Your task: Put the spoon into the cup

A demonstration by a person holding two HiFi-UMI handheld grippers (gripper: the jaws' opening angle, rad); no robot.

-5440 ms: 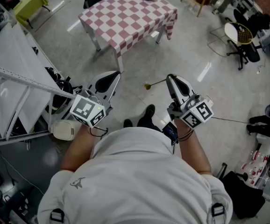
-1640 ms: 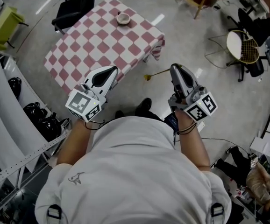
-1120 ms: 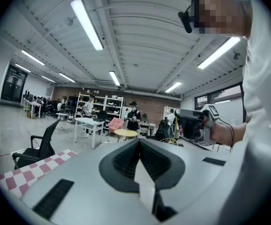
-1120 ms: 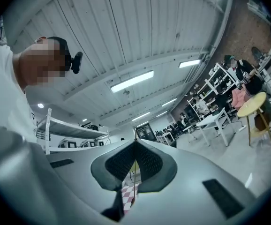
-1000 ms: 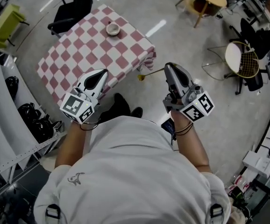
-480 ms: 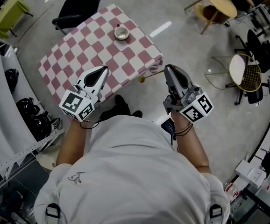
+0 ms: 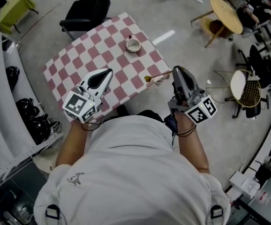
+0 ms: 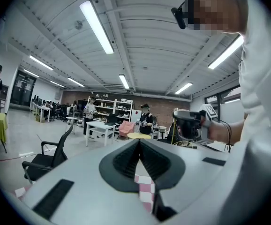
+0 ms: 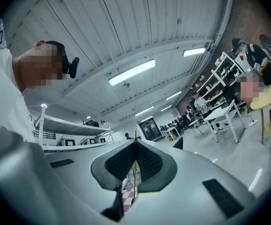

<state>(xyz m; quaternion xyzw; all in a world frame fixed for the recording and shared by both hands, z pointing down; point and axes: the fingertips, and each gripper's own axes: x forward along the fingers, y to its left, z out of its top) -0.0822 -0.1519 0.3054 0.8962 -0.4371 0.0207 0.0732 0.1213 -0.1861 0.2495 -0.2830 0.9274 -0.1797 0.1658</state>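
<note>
Grey concrete floor (image 7: 182, 13) surrounds a table (image 7: 79, 64) draped in a red-and-white checked cloth, with a black chair (image 7: 86, 11) at its far side and a round wooden table (image 7: 226, 8) at the far right. A pale cup (image 7: 133, 45) stands on the cloth near its far right edge; what it holds cannot be made out.

The right gripper (image 7: 174, 72) has its jaws pressed onto the thin handle of a gold spoon (image 7: 149, 78) — the bowl points left, over the table's right edge, well apart from the cup. In the right gripper view the handle shows only as a fine line between the pads. The left gripper (image 7: 108, 72) hangs over the near part of the cloth, jaws pressed together on nothing.

The left cube (image 7: 81, 108) and the right cube (image 7: 202, 111) carry black-and-white square markers — a small emblem (image 7: 77, 183) on the person's white shirt (image 7: 135, 172) is too small to read.
</note>
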